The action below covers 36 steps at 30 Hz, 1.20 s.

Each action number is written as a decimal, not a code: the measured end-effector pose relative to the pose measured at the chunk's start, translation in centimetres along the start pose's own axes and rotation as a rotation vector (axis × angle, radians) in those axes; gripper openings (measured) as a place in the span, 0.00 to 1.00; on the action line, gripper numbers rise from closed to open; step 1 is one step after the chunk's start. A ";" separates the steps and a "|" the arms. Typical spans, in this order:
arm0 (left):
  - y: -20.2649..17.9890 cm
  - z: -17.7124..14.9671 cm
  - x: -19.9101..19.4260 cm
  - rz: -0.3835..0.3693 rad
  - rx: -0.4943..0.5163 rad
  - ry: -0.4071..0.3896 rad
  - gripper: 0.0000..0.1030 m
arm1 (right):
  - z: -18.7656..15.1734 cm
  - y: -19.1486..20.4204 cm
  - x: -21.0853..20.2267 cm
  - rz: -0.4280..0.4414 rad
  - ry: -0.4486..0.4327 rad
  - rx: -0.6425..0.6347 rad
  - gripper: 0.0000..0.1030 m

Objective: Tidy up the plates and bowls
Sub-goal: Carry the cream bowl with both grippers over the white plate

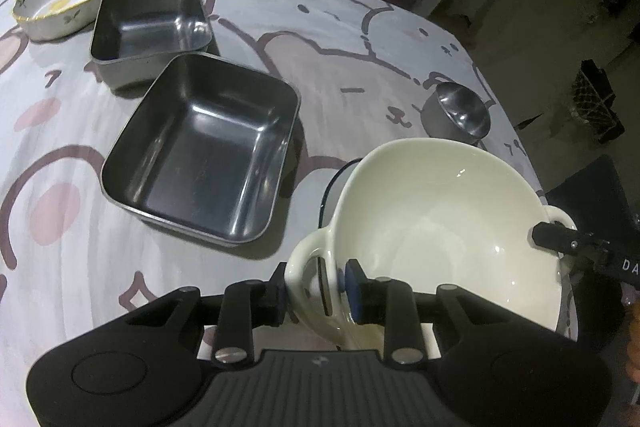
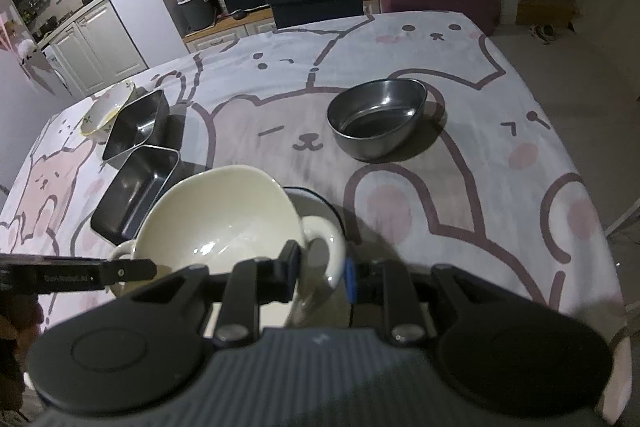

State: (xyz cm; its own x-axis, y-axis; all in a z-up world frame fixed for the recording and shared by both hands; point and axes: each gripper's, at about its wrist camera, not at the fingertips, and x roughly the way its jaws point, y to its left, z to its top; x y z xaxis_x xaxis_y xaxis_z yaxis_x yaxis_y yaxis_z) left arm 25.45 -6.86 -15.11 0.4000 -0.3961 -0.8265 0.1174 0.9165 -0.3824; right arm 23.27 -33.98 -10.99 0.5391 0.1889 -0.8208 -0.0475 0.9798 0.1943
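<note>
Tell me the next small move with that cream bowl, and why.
Probably lower the cream two-handled bowl straight down. Left hand-held gripper and right hand-held gripper each clamp a handle, the bowl sits tilted, and a dark-rimmed dish shows directly beneath it.

Two square steel pans (image 1: 202, 153) crowd the left; cloth beyond (toward the round steel bowl (image 2: 376, 117)) lies bare.

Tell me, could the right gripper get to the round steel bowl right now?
Probably not yet: the right gripper is shut on the cream two-handled bowl. The path to the round steel bowl looks free.
</note>
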 end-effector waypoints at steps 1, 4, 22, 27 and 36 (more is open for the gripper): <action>0.1 0.0 0.1 0.002 0.001 0.004 0.30 | 0.0 0.1 0.1 -0.003 0.003 -0.004 0.27; 0.3 -0.1 0.3 0.003 -0.005 0.011 0.31 | 0.1 0.4 0.3 -0.008 0.010 -0.016 0.27; -0.3 -0.1 1.1 0.012 0.037 0.027 0.31 | 0.3 0.4 1.1 -0.044 0.031 -0.027 0.28; -0.3 -0.2 1.1 0.018 0.045 0.024 0.31 | 0.2 0.1 1.3 -0.044 0.038 -0.033 0.28; -0.9 -0.3 0.9 0.033 0.082 0.018 0.31 | 0.2 -0.2 1.9 -0.041 0.055 -0.032 0.29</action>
State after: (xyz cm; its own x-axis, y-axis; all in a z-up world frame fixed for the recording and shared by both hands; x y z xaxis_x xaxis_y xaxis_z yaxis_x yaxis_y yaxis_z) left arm 25.41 -8.07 -15.62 0.3881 -0.3659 -0.8459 0.1789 0.9303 -0.3203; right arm 24.50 -33.80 -12.47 0.4939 0.1508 -0.8563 -0.0540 0.9883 0.1429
